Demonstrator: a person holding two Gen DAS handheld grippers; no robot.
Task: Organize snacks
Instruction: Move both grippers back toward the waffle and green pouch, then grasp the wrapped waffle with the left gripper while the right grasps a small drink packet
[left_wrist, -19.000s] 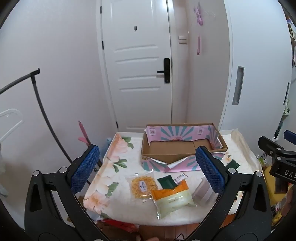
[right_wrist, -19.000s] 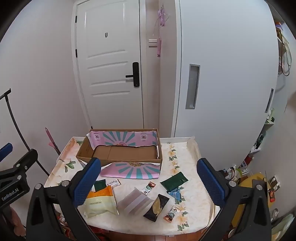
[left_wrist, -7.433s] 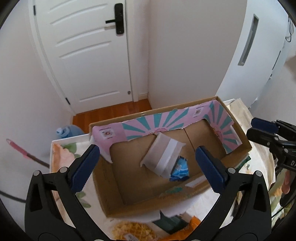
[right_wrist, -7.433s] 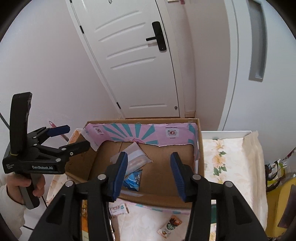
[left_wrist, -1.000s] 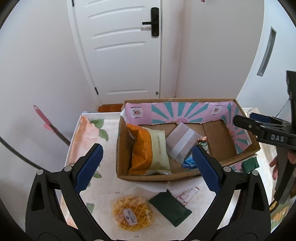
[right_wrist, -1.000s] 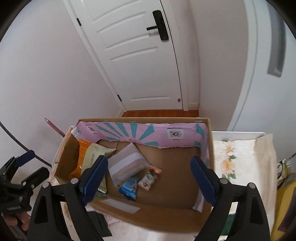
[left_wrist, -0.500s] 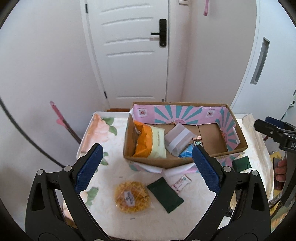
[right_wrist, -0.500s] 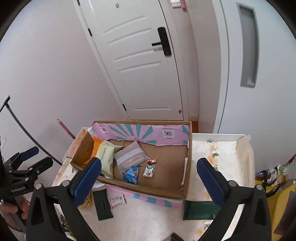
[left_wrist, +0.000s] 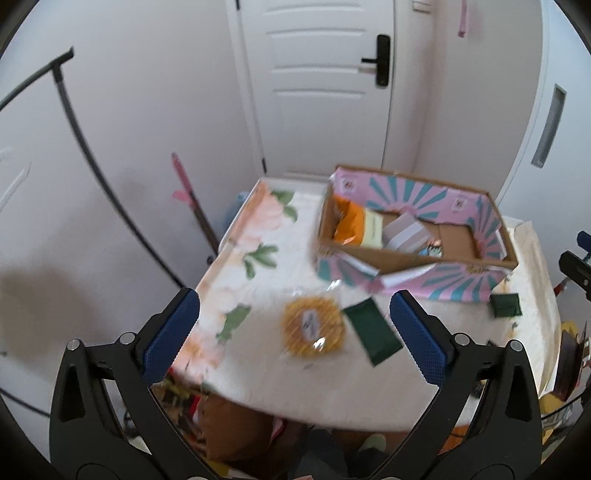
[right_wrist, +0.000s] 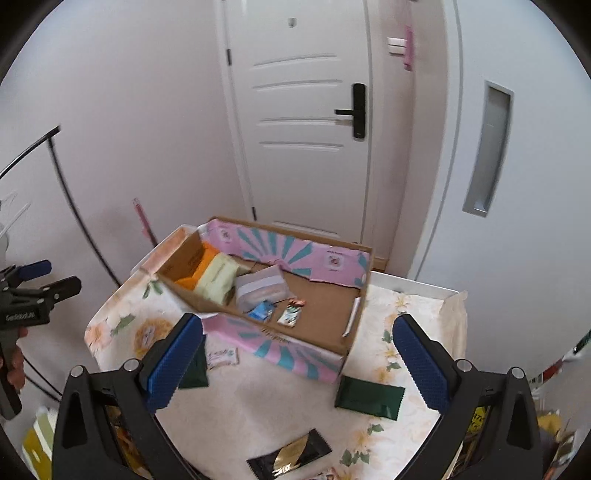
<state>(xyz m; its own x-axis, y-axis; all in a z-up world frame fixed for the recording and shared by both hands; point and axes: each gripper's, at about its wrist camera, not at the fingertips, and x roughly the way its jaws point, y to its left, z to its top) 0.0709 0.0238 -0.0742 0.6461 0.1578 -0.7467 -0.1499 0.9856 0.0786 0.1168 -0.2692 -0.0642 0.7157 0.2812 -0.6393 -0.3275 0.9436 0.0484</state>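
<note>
A pink-and-teal cardboard box (left_wrist: 476, 282) (right_wrist: 280, 349) stands at the back of the floral table (left_wrist: 258, 280). It holds an orange-and-green bag (right_wrist: 210, 275), a white pack (right_wrist: 260, 286) and two small packets (right_wrist: 290, 315). On the table lie a round yellow waffle pack (left_wrist: 312, 328), dark green packets (left_wrist: 373, 336) (right_wrist: 369, 397), a small white packet (right_wrist: 221, 356) and a black-and-gold packet (right_wrist: 290, 456). My left gripper (left_wrist: 295, 332) is open and empty above the waffle pack. My right gripper (right_wrist: 297, 363) is open and empty above the table's front.
A white door (right_wrist: 306, 122) and white walls stand behind the table. A black curved rack (left_wrist: 92, 155) and a pink stick (left_wrist: 186, 188) are at the left. Clutter lies on the floor below the table's front edge (left_wrist: 229, 410).
Both grippers have pulled back from the box and dropped lower, toward the table's front. The left view has swung left. Nothing on the table has moved.
</note>
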